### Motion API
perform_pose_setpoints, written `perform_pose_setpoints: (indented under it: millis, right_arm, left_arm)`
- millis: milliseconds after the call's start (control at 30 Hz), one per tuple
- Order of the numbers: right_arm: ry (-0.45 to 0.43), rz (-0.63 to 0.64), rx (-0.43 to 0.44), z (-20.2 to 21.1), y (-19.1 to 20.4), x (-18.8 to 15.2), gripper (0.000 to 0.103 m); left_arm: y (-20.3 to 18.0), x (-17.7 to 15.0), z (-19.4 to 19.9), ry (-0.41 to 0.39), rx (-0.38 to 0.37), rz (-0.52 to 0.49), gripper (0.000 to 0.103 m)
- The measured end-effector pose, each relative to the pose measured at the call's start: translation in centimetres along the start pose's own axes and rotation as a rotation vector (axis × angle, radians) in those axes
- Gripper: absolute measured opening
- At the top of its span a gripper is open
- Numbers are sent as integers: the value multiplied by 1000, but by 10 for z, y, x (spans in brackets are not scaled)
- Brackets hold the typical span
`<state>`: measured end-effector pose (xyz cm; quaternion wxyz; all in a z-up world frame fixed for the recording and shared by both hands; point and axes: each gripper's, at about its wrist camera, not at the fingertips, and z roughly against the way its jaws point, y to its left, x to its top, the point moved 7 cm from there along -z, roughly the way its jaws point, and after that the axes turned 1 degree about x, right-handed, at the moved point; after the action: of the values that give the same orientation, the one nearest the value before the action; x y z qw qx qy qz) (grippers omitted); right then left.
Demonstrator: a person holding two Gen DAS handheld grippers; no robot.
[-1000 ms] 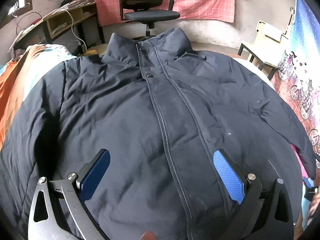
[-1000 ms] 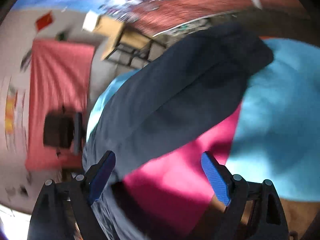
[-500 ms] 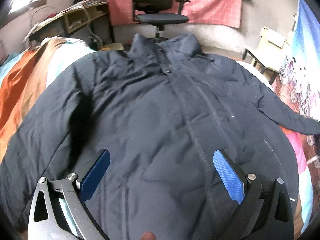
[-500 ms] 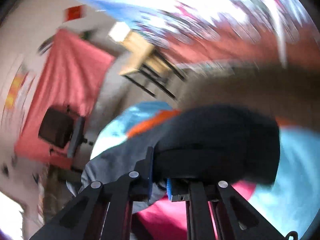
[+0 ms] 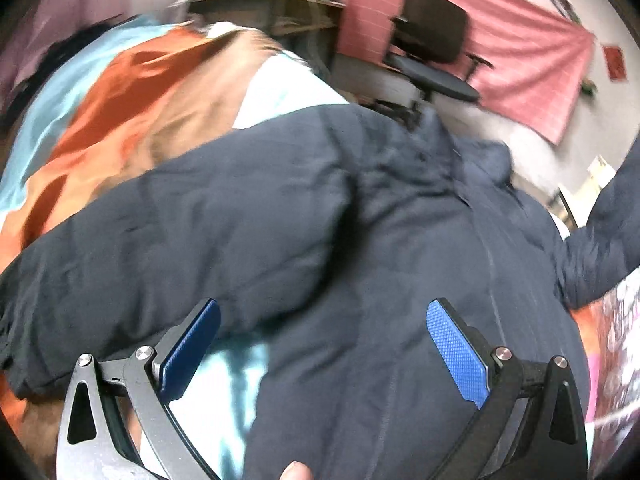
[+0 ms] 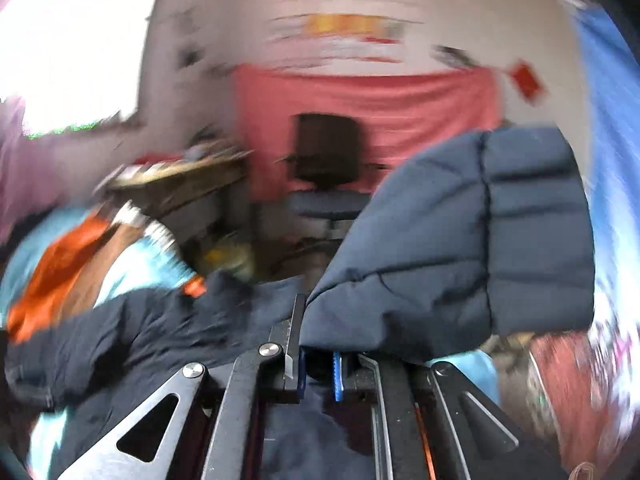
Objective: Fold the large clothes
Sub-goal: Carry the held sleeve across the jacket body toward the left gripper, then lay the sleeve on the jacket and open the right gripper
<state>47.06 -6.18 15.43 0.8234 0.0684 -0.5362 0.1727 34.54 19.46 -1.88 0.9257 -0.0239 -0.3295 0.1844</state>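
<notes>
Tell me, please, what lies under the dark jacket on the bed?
Under the jacket lies a bedcover in orange, brown, light blue and white, showing beside it and below its sleeve. Anything beneath the jacket's middle is covered.

A patchwork bedspread (image 5: 120, 120) covers the near surface — orange, brown, pale blue and white panels, blurred in both views. Beyond it, at the far side of the room, a black office chair (image 5: 434, 52) stands in front of a pink cloth (image 5: 532, 76) hung across the wall. A small red paper square (image 5: 616, 63) is fixed to the wall just right of the cloth. To the left of the chair sits a cluttered wooden desk (image 6: 180, 184) — its contents too smeared to name.
</notes>
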Motion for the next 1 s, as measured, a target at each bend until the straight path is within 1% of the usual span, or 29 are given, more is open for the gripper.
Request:
perform_pose_setpoints:
  millis: [67, 100, 200, 267, 367, 400, 467, 500, 533, 567, 633, 667, 700, 733, 800, 867, 933, 1000]
  right_arm:
    - [34, 74, 43, -21, 38, -8, 9]
    - [59, 114, 69, -36, 62, -17, 9]
    - [119, 186, 117, -67, 108, -47, 9]
    - [144, 235, 136, -83, 132, -68, 9]
    - [196, 301, 153, -103, 160, -96, 10]
    - [212, 307, 156, -107, 164, -105, 10]
    - [272, 321, 166, -121, 175, -124, 10]
    - [288, 321, 168, -121, 177, -130, 12]
    - [316, 325, 176, -125, 179, -137, 15]
    - [342, 327, 199, -125, 182, -145, 21]
    - [410, 323, 274, -126, 186, -158, 42]
    - [437, 314, 298, -122, 188, -164, 76]
    - [460, 296, 341, -117, 189, -169, 94]
    - [479, 281, 386, -108, 186, -175, 94]
    - [501, 265, 433, -91, 179, -188, 94]
    - [478, 211, 449, -71, 154, -189, 93]
    - [443, 168, 417, -62, 125, -186, 93]
    - [397, 105, 320, -66, 78, -178, 93]
  left_arm:
    - [19, 6, 4, -14, 19, 45, 101]
    - [27, 8, 6, -19, 27, 63, 101]
    - [45, 11, 8, -21, 43, 95, 101]
    - [48, 12, 7, -23, 53, 100, 101]
    - [50, 12, 4, -23, 66, 90, 101]
    - [48, 11, 3, -23, 65, 86, 101]
    - [42, 11, -3, -24, 57, 77, 101]
    - [39, 11, -5, -26, 51, 72, 101]
    - [37, 11, -8, -29, 44, 69, 101]
    - [33, 11, -11, -32, 33, 67, 101]
    - [27, 11, -19, -26, 15, 57, 101]
    - [23, 12, -22, -24, 9, 51, 101]
    - [18, 11, -27, -21, 3, 36, 101]
    - [13, 11, -31, -18, 1, 24, 101]
    - [1, 10, -40, -16, -11, -8, 101]
    - [-13, 8, -51, -2, -19, -47, 101]
    - [-27, 5, -64, 11, -1, -96, 101]
    - [-39, 1, -74, 18, 24, -146, 101]
